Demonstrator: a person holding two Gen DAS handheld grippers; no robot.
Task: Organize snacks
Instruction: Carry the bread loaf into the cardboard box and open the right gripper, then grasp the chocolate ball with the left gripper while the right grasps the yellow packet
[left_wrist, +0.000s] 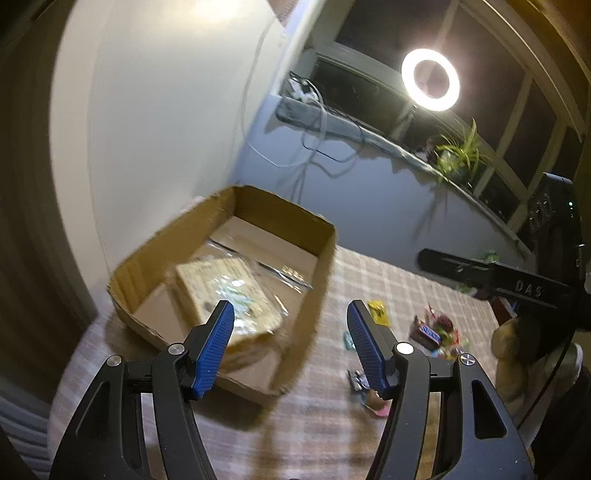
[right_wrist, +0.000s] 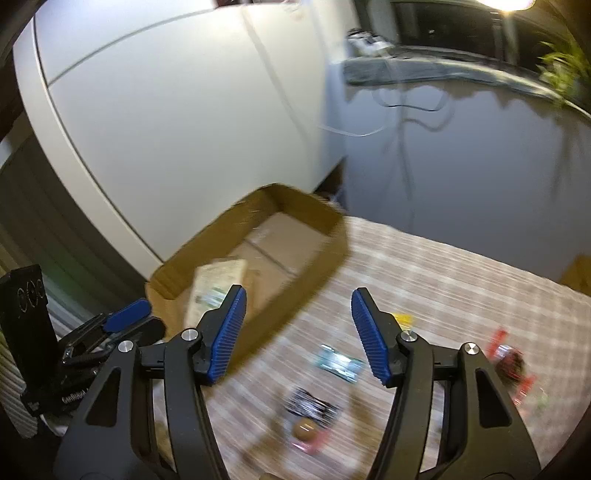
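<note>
Left fingers (left_wrist: 290, 345): blue ribbed pads parted to a moderate gap, nothing between them, nothing touched. Just beyond the left-hand pad, toward eleven o'clock, a clear-wrapped pale snack pack (left_wrist: 225, 291) lying flat inside an open cardboard box (left_wrist: 317, 266), near the box's near-left part. Box wall running between the two pads in the view, well behind them. Past the right-hand pad, toward two o'clock, loose snacks on the checked desk (left_wrist: 388, 266): a yellow packet (left_wrist: 378, 312), a dark blue bar (left_wrist: 430, 334) against a heap of bright wrappers (left_wrist: 448, 343). Down by five o'clock, a small dark packet (left_wrist: 358, 380) and a pink-edged wrapper (left_wrist: 376, 404) close under the pad. Tilted downward over the desk, box ahead and left.

Right fingers (right_wrist: 297, 334): pads also spread to a middling gap, empty, clear of everything. Pictures blurred. Same pale pack (right_wrist: 218, 286) in the box (right_wrist: 325, 236) just behind the left-hand pad, at about eleven o'clock. Between and below the pads, on the desk: a teal packet (right_wrist: 340, 363) nearest the right-hand pad, a dark packet (right_wrist: 312, 406) at six o'clock, a round brown sweet (right_wrist: 304, 430) touching its lower edge. Out at three o'clock, a red-wrapped snack (right_wrist: 508, 363); a yellow packet (right_wrist: 402, 319) peeking behind the right-hand pad. Pointed down across the desk. At nine o'clock, the other gripper's blue pad (right_wrist: 127, 314) beside the box's near corner.
</note>
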